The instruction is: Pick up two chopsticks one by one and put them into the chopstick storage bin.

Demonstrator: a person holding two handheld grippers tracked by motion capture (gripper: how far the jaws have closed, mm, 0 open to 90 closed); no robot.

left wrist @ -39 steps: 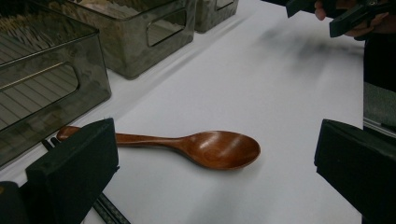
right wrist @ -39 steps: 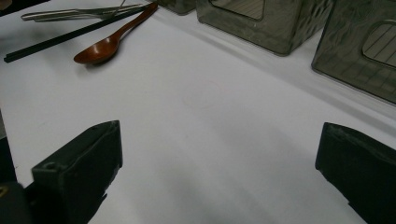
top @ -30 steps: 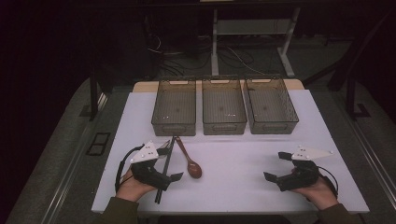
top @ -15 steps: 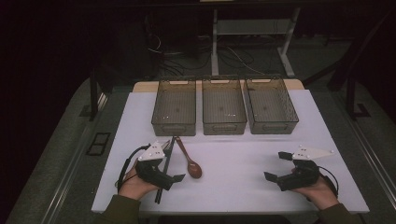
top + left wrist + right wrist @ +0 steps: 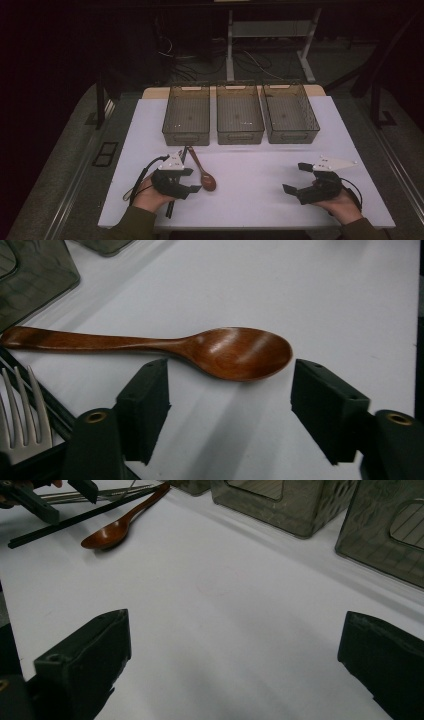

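Note:
A brown wooden spoon (image 5: 202,172) lies on the white table, bowl toward me. In the left gripper view its bowl (image 5: 235,352) sits just beyond the two black jaws. My left gripper (image 5: 192,181) is beside the bowl; its jaws have just been closing and now stand partly apart, with no pad touching the spoon. My left gripper (image 5: 230,390) has bare table between its jaws. My right gripper (image 5: 295,177) rests at the front right, wide open over bare table (image 5: 235,630). The spoon (image 5: 110,532) shows far off in the right gripper view.
Three clear bins (image 5: 186,115) (image 5: 240,112) (image 5: 290,112) stand in a row at the back of the white table (image 5: 260,165). Black chopsticks (image 5: 75,517) and a metal fork (image 5: 20,410) lie left of the spoon, under my left hand.
The left gripper's jaws have narrowed from wide open, and it has edged slightly toward the spoon's bowl. The right gripper and the spoon have stayed put.

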